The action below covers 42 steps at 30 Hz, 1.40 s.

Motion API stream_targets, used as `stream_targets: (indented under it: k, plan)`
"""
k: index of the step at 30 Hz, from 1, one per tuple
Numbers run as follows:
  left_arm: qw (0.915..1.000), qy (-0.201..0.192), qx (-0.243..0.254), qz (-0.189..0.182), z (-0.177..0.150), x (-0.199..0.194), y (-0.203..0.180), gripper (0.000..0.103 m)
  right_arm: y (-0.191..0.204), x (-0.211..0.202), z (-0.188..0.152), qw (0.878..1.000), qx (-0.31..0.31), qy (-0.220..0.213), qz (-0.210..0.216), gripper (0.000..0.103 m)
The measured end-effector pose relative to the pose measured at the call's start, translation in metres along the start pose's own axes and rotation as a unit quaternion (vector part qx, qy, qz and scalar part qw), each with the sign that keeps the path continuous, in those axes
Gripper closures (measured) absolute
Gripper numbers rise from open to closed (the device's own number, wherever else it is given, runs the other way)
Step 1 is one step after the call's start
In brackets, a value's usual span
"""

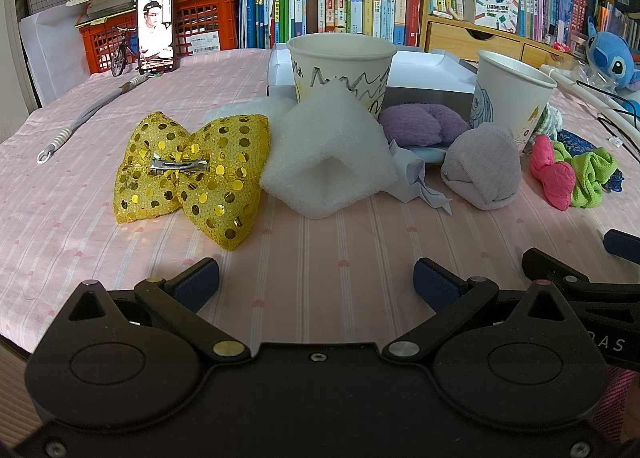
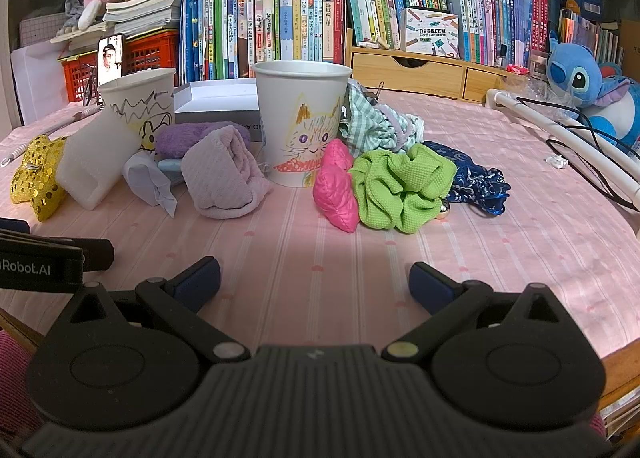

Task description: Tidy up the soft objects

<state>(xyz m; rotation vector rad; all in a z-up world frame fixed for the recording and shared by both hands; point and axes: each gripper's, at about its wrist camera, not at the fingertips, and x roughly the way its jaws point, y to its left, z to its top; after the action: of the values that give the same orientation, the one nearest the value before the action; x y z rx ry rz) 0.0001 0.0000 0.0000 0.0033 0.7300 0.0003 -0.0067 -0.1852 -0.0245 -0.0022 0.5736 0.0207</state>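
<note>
Left tool (image 1: 316, 278), lower centre of its view: jaws wide, nothing held, above the pink striped cloth on the desk (image 1: 320, 258). Right tool (image 2: 314, 278): likewise wide and empty. Beyond the left tool, centre left, the yellow sequinned fabric bow (image 1: 188, 173) lies flat, long axis left to right, metal clip up. The white foam block (image 1: 328, 157) touches its right side. Right view, centre: pink padded bow (image 2: 336, 185) against the green fabric scrunchie (image 2: 404, 185); behind them the cat-drawn paper cup (image 2: 302, 125) stands upright.
</note>
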Motion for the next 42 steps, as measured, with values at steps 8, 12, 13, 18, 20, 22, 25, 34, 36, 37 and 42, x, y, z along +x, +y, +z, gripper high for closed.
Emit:
stream_targets:
  k: [8, 12, 13, 18, 20, 22, 25, 34, 36, 37, 42]
  plan:
    - [1.0000, 0.000, 0.000, 0.000, 0.000, 0.000, 0.000, 0.000, 0.000, 0.000, 0.000, 1.000, 0.000, 0.000, 0.000, 0.000]
    - [1.0000, 0.000, 0.000, 0.000, 0.000, 0.000, 0.000, 0.000, 0.000, 0.000, 0.000, 1.000, 0.000, 0.000, 0.000, 0.000]
    - [1.0000, 0.000, 0.000, 0.000, 0.000, 0.000, 0.000, 0.000, 0.000, 0.000, 0.000, 1.000, 0.000, 0.000, 0.000, 0.000]
    - [1.0000, 0.000, 0.000, 0.001, 0.000, 0.000, 0.000, 0.000, 0.000, 0.000, 0.000, 1.000, 0.000, 0.000, 0.000, 0.000]
    - [1.0000, 0.000, -0.001, 0.003, 0.000, 0.000, 0.001, 0.000, 0.000, 0.000, -0.001, 1.000, -0.001, -0.002, 0.000, 0.000]
    - [1.0000, 0.000, 0.000, 0.001, 0.001, 0.000, 0.004, 0.000, 0.000, -0.001, -0.001, 1.000, 0.001, -0.003, 0.000, 0.000]
    - [1.0000, -0.001, 0.001, -0.001, 0.002, 0.002, 0.011, 0.000, 0.001, 0.000, -0.002, 1.000, -0.001, -0.009, 0.002, 0.000]
    - [0.9998, -0.020, 0.006, -0.003, -0.003, 0.002, 0.018, 0.000, -0.002, 0.000, -0.004, 1.000, -0.001, -0.017, 0.006, 0.000]
    - [0.9997, -0.024, 0.008, -0.005, -0.004, 0.002, 0.019, 0.000, -0.002, 0.000, -0.003, 1.000, -0.002, -0.014, 0.009, 0.000]
    - [0.9997, -0.023, 0.008, -0.005, -0.004, 0.002, 0.019, 0.000, -0.002, 0.000, -0.003, 1.000, -0.004, -0.014, 0.010, 0.000]
    - [0.9995, -0.029, 0.008, -0.004, -0.003, -0.001, 0.018, 0.003, -0.004, -0.001, 0.003, 0.999, -0.010, -0.010, 0.031, 0.000]
